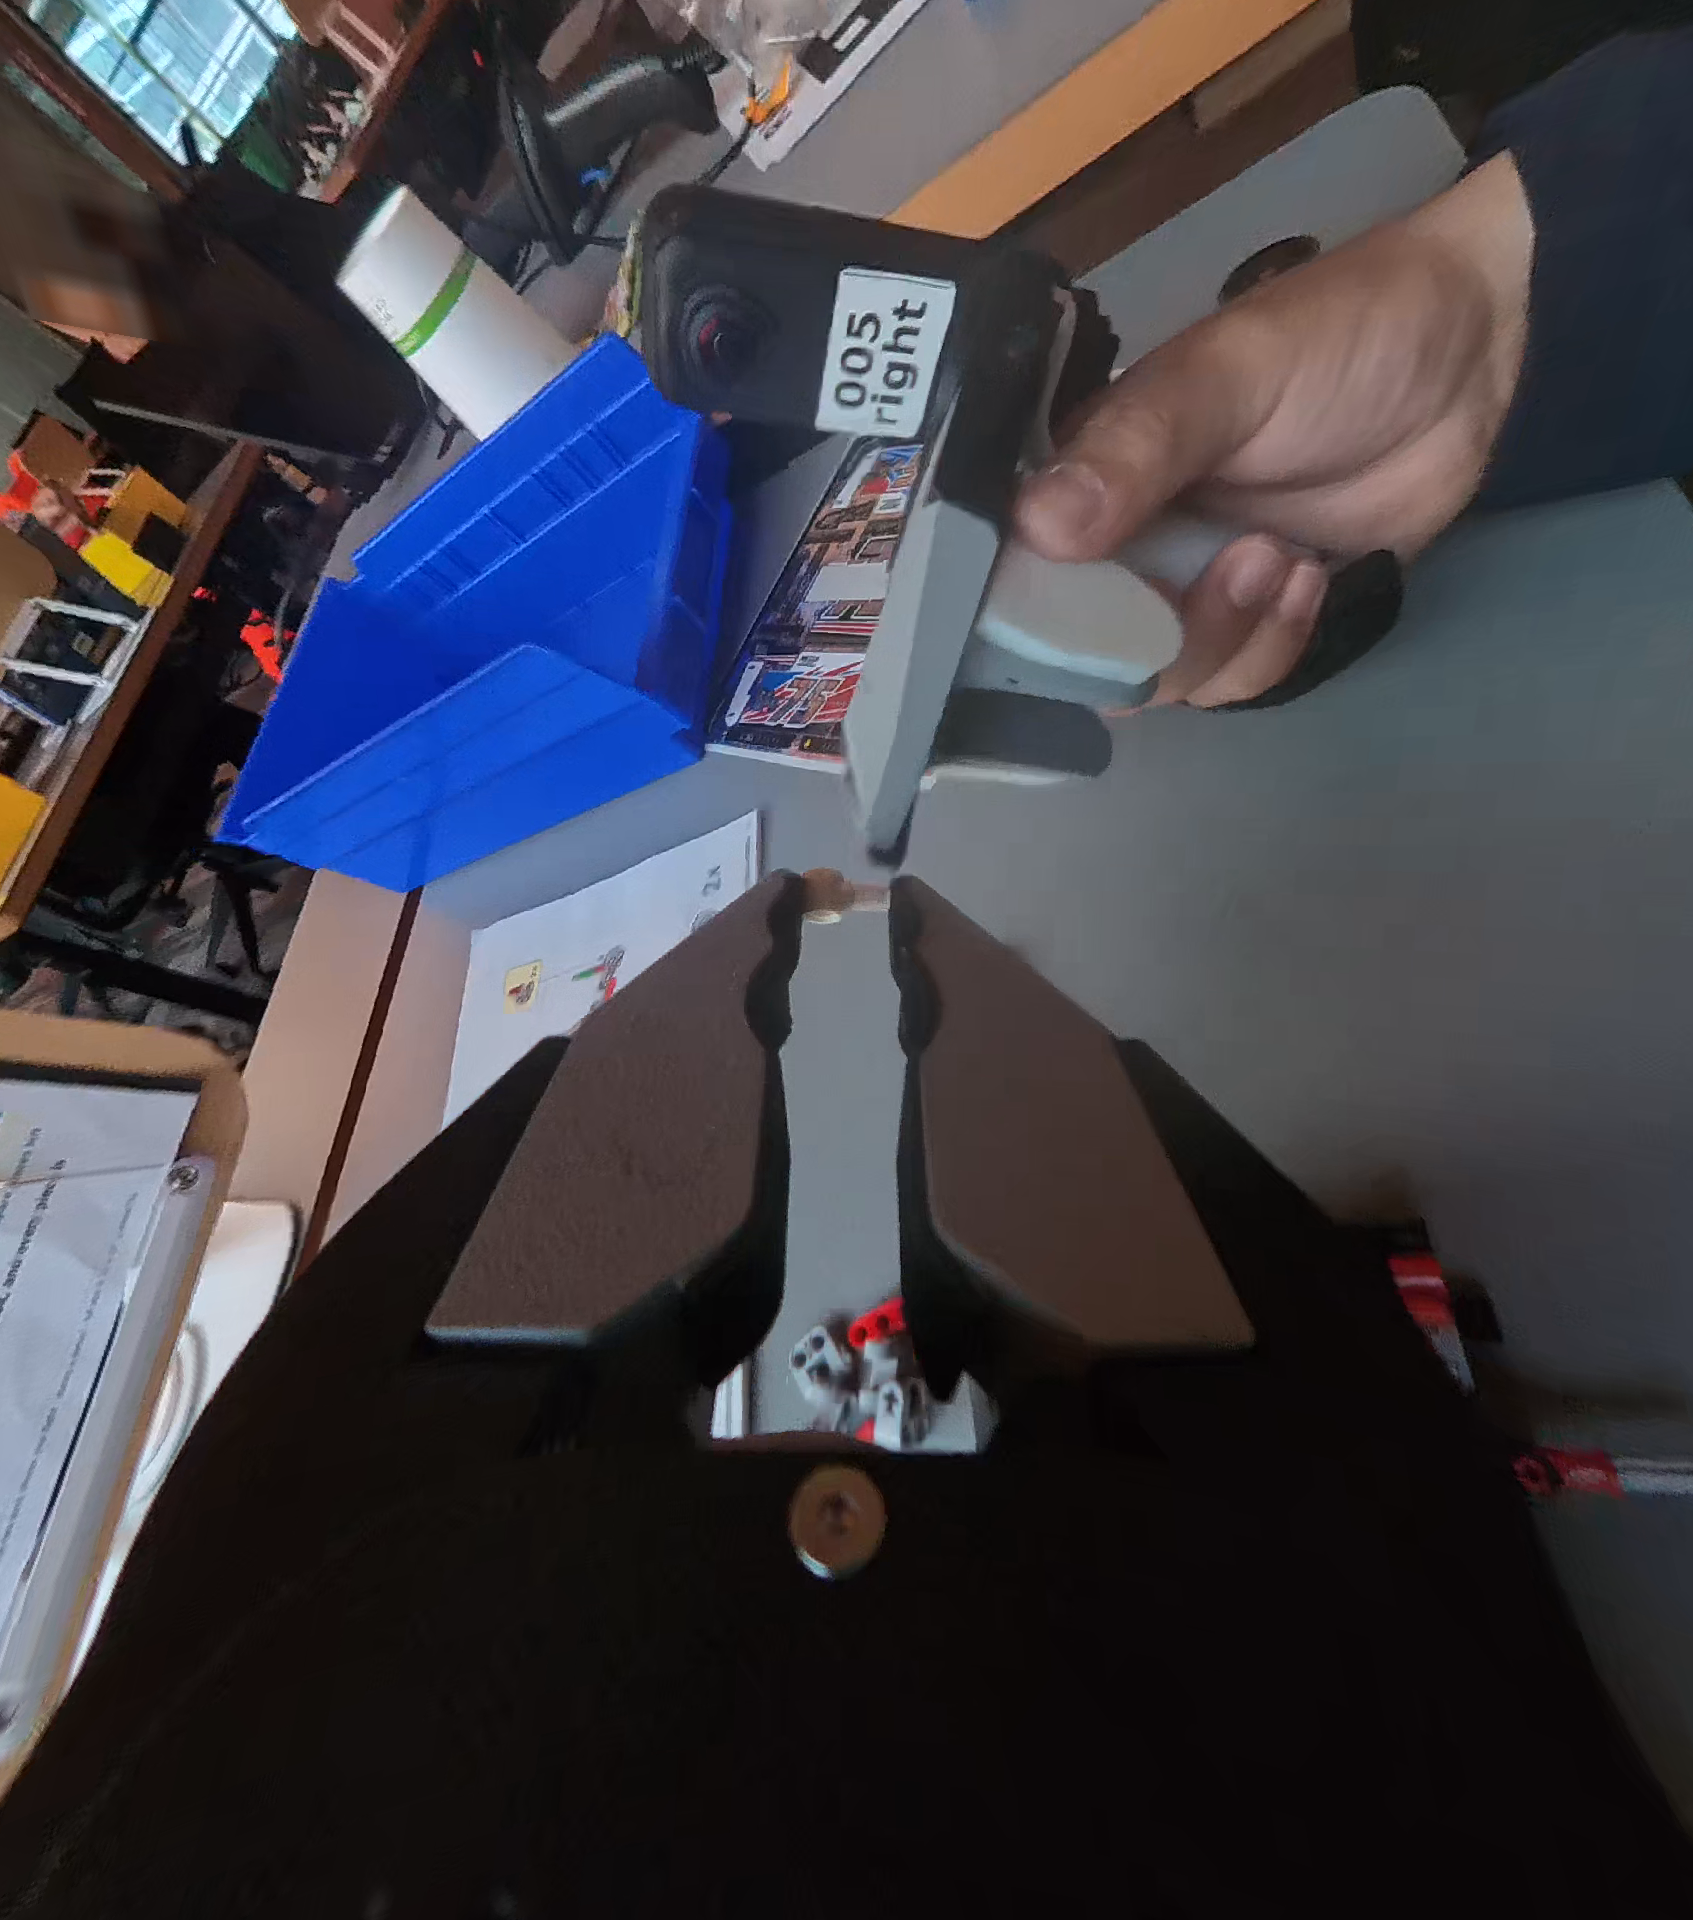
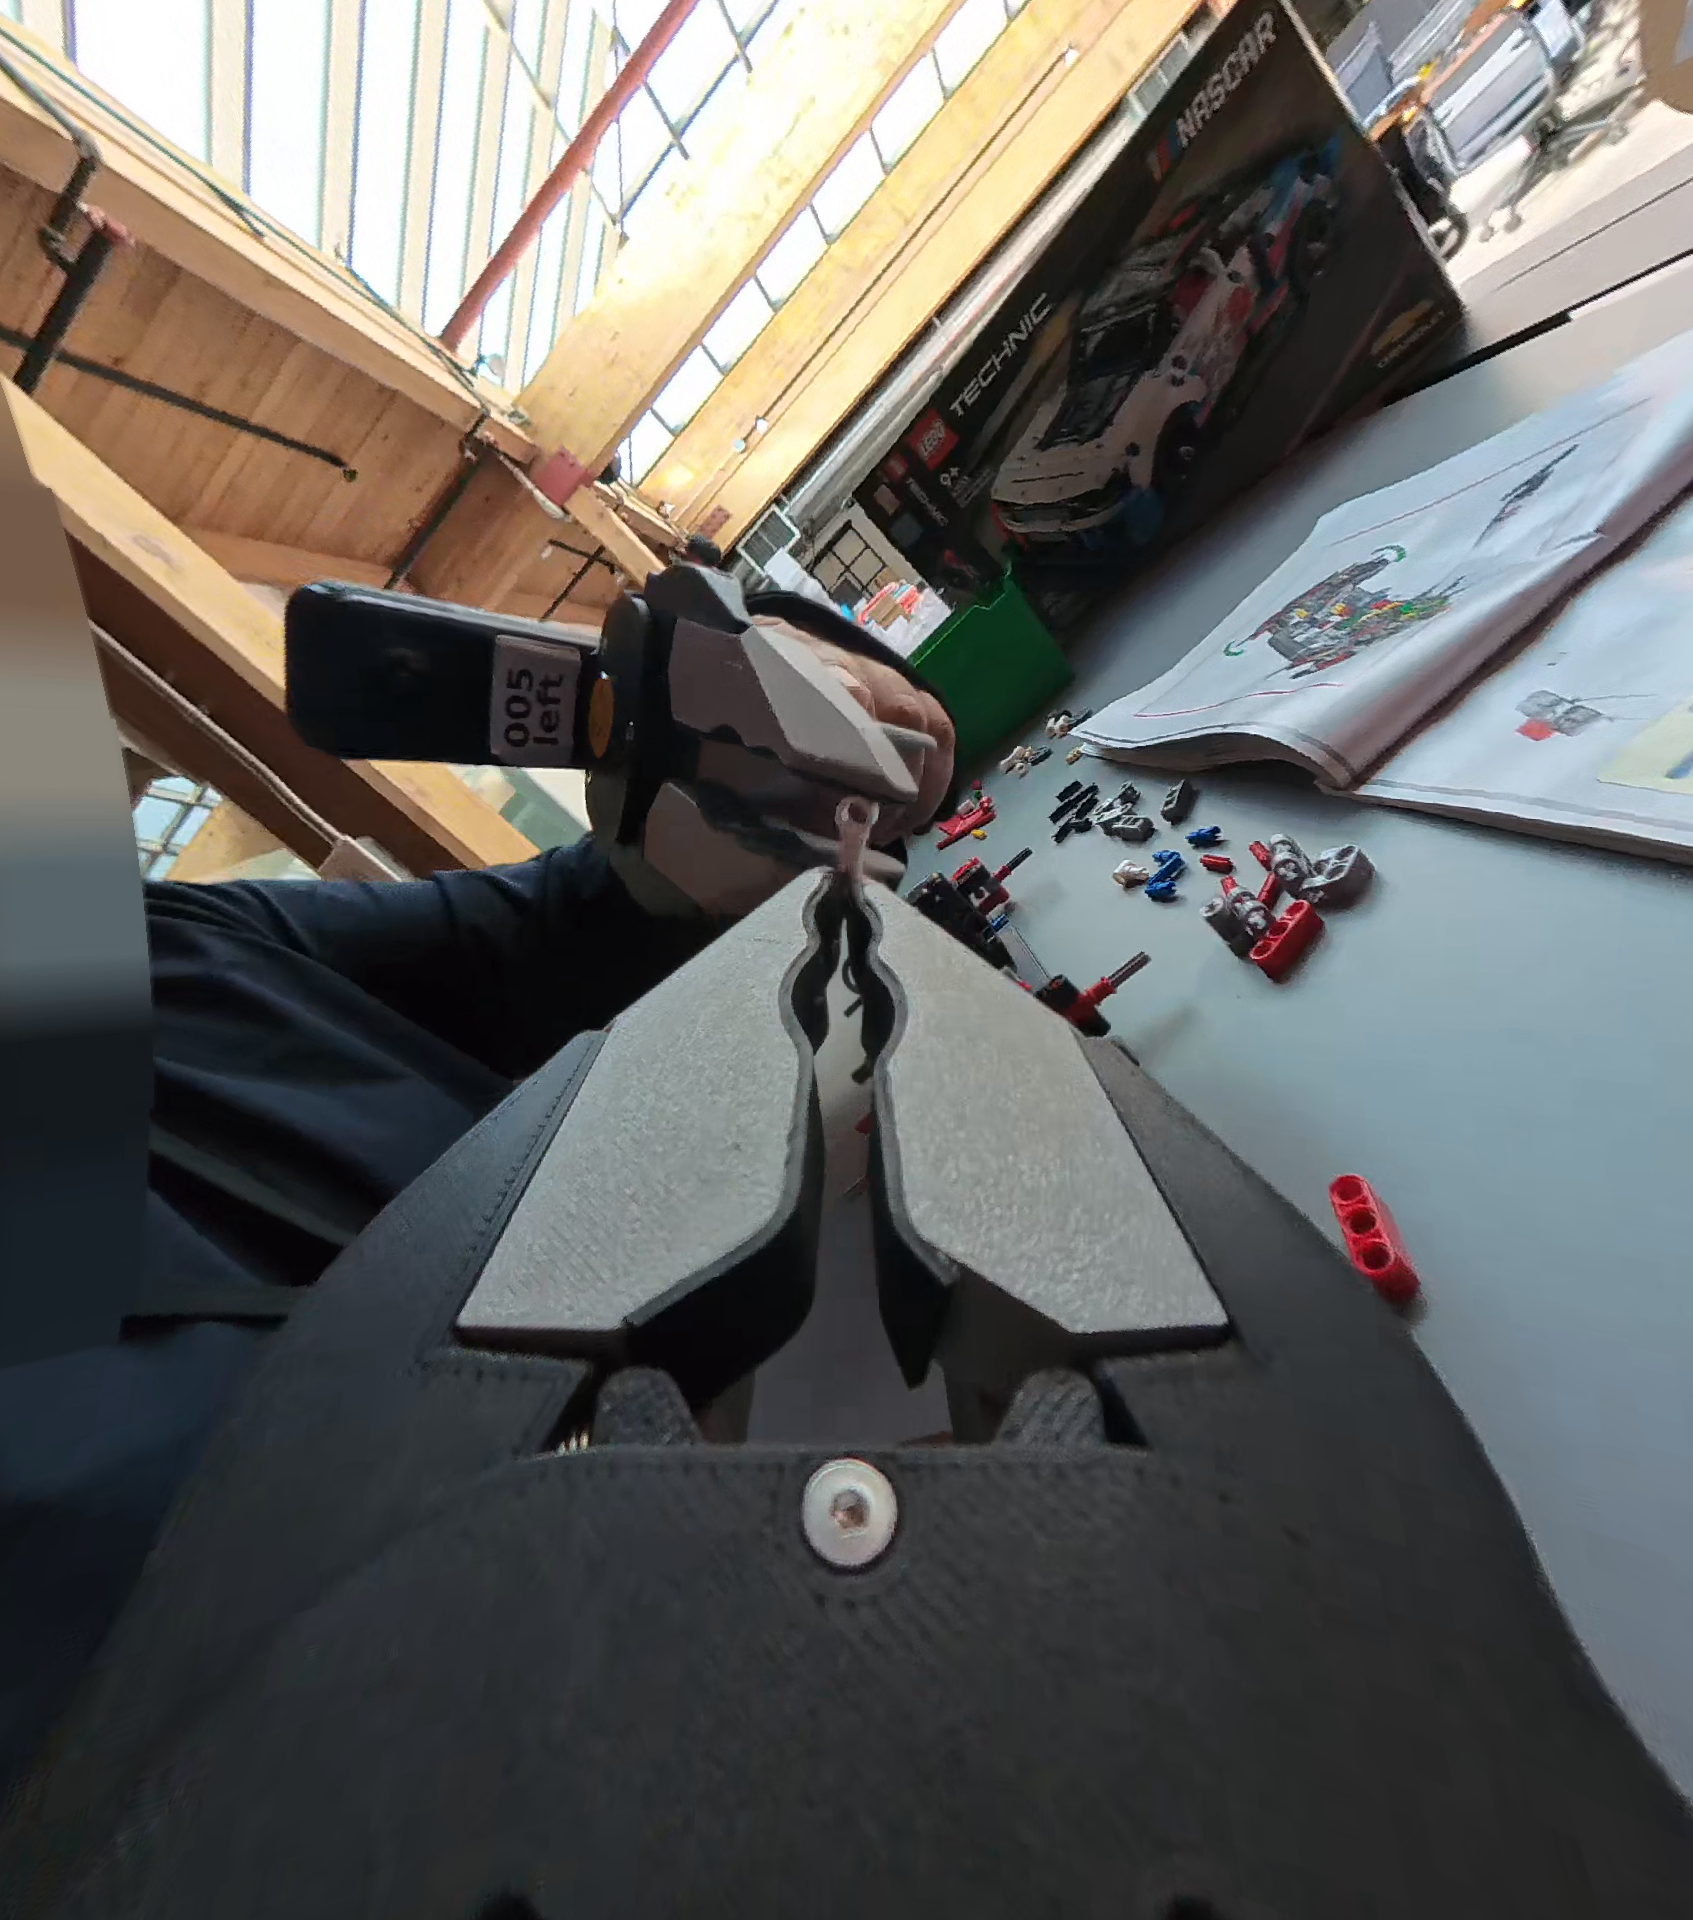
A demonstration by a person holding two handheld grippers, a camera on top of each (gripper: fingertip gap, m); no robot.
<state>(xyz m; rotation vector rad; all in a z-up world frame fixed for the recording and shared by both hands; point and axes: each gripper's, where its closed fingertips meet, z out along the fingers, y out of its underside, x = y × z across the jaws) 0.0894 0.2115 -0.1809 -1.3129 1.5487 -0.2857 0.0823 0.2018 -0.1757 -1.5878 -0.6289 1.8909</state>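
While the left tongs (image 1: 844, 896) pinch a small tan piece (image 1: 829, 896), the right tongs (image 2: 847, 883) clamp a thin grey piece (image 2: 854, 831) above the bench (image 2: 1548, 1091) strewn with bricks (image 2: 1278, 904).

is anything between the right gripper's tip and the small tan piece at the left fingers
Nothing visible. The right gripper tip sits right beside the tan piece held by the left gripper, only a slim open gap between.

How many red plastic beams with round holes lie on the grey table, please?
2 red beams: one alone near the right gripper, one among grey connector pieces farther off; others may be hidden.
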